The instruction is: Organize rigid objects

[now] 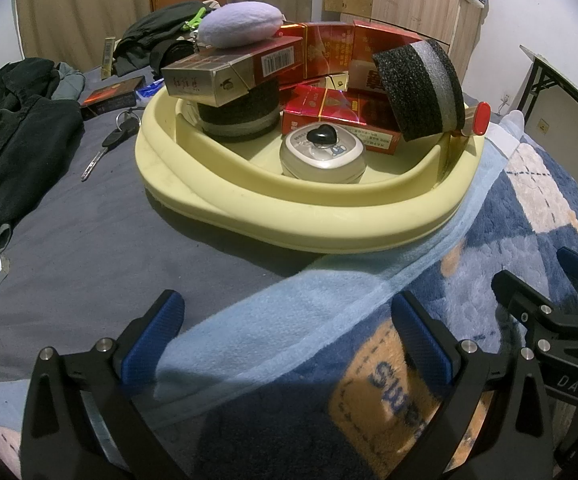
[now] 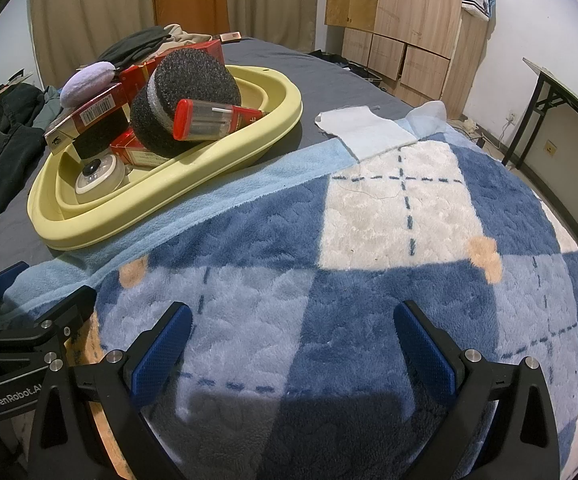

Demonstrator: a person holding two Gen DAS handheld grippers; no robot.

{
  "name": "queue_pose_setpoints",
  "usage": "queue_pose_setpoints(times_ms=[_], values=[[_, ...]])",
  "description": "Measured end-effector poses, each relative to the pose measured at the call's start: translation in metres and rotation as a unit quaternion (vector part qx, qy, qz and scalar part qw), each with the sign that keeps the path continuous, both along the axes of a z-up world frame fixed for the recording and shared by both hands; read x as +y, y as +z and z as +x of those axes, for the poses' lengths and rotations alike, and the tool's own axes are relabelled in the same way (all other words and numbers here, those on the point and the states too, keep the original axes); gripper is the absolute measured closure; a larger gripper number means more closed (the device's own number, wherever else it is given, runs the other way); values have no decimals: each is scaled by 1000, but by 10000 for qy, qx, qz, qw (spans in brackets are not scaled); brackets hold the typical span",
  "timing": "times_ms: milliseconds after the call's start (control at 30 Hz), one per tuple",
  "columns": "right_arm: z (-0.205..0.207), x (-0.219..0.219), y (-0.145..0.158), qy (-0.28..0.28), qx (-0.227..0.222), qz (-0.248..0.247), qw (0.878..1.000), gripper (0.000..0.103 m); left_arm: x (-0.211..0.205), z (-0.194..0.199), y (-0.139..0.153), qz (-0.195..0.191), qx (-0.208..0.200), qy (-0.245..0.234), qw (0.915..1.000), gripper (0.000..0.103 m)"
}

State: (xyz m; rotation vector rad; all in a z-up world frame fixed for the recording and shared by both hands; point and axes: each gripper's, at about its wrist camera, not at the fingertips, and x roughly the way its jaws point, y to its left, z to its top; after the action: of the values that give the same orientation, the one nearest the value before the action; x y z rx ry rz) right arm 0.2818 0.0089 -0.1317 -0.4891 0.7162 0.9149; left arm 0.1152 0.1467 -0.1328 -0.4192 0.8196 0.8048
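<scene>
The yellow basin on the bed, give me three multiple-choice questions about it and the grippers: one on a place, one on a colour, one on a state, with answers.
1. Where does the lilac pouch lie?
A. on the stacked boxes
B. on the blanket
C. under the basin

2. What colour is the cap of the clear tube?
A. green
B. red
C. white

3. How are the left gripper and right gripper?
A. both shut
B. one holds a box
C. both open, empty

Answers: 1 A, it tops the cigarette box in the yellow basin. 2 B, the cap is red. 3 C, the fingers stand apart over the blanket.
</scene>
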Motion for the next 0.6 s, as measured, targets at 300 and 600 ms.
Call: queue_pose_setpoints(times_ms=[300,600], values=[[0,0,-1,1,3,0,10000,0,0,0,0,1,1,0,10000,0],[0,0,-1,2,2,1,10000,0,0,-1,0,-1,0,-1,10000,0]])
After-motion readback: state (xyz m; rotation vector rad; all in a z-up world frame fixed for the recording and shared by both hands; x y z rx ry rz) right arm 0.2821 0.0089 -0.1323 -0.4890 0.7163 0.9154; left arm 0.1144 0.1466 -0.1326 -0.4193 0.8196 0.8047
